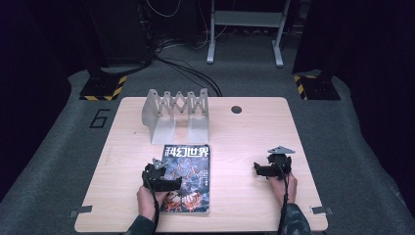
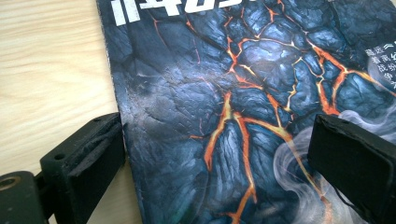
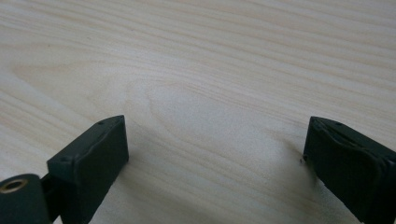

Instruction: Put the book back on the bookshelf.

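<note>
High view shows the magazine (image 1: 187, 178) lying flat on the table (image 1: 244, 132), in front of the metal rack (image 1: 176, 115). Over its left edge, the left gripper (image 1: 164, 180) spreads wide, 1 jaw off the spine, 1 above the cover. Well to the side, the right gripper (image 1: 270, 168) gapes wide over bare wood. Closing on so thin an edge may crease the cover or slip off.

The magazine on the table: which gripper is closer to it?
Left. The left gripper is over the magazine, jaws open across its edge; the right gripper sits off to its side, above bare table.
</note>
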The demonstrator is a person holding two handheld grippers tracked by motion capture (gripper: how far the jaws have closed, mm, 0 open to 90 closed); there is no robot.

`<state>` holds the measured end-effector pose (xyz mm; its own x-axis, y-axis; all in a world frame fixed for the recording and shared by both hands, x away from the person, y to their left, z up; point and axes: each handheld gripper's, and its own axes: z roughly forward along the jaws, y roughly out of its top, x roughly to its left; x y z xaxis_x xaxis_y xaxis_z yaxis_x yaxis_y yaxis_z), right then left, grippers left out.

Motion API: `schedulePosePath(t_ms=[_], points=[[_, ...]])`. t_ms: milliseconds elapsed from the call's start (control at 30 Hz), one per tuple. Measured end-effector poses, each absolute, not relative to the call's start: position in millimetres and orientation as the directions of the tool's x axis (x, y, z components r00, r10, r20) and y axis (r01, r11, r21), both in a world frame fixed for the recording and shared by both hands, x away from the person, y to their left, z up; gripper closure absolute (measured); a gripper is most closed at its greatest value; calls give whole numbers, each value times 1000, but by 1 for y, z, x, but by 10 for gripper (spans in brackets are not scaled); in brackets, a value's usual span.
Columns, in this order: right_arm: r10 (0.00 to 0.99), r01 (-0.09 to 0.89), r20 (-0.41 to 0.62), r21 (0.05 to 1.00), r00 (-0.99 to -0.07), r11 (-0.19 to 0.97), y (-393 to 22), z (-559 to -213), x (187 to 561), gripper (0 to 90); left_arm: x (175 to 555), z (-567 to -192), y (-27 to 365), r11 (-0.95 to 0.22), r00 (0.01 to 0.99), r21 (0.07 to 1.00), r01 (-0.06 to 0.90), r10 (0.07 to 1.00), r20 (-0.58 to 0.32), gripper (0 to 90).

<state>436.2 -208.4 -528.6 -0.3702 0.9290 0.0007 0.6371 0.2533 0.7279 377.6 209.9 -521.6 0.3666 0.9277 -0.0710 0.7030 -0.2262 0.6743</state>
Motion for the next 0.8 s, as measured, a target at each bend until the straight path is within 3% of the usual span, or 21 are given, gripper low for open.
schedulePosePath(t_ms=[533,800], points=[[926,632,2,732,-376,255,-209,-529,436,75,366,-522,151,-224,394,687,692,914,-98,45],[923,624,-5,736,-385,264,-209,-529,436,85,367,-511,173,-169,369,738,654,922,-116,25]])
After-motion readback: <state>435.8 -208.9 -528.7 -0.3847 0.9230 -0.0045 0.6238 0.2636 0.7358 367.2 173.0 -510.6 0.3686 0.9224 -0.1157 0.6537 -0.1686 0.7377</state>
